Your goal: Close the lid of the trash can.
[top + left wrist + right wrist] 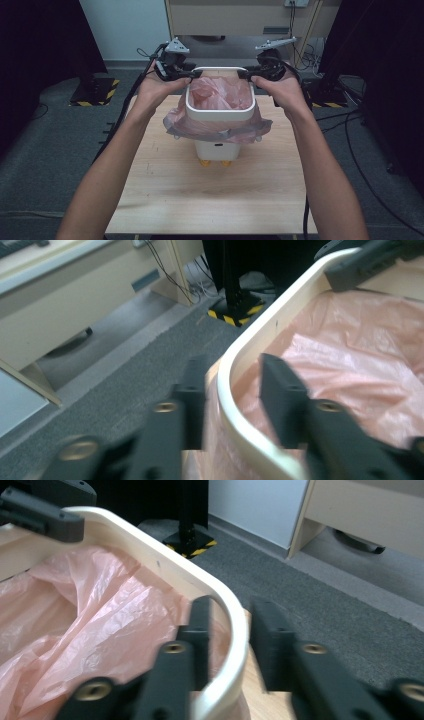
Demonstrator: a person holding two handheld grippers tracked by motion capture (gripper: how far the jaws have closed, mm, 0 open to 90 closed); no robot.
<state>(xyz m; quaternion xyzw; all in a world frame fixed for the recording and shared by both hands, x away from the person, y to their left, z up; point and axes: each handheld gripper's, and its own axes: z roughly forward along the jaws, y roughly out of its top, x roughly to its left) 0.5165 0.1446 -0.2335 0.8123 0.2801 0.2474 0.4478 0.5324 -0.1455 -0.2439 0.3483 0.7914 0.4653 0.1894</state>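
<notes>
- The white ring [220,114], a rounded-square rim frame, sits raised above the small white bin [215,150], and we hold it at its two far corners.
- The pink bag [220,95] lines the inside of the ring and its edge spills out beneath it, draping over the bin's top on all sides.
- The bin stands near the far edge of the tabletop [210,200], roughly at its middle, with something small and orange showing at its foot.
- Our left tongs [227,390] straddle the ring's corner, one jaw outside and one inside against the bag. A little space shows beside the rim, so we judge them lightly closed on the ring, not fully clamped.
- Our right tongs [227,630] straddle the opposite corner the same way, one jaw on the bag side and one outside. We read them too as gripping the ring.
- In the high view both hands sit level, left tongs [187,75] and right tongs [250,76] at matching corners.
- Progress, as we judge it: the bag is already in and folded over, and the ring is held over it. What remains is to press the ring down evenly until it seats on the bin, then let go.
- Beyond the tabletop lie grey carpet and a pale cabinet [240,20].
</notes>
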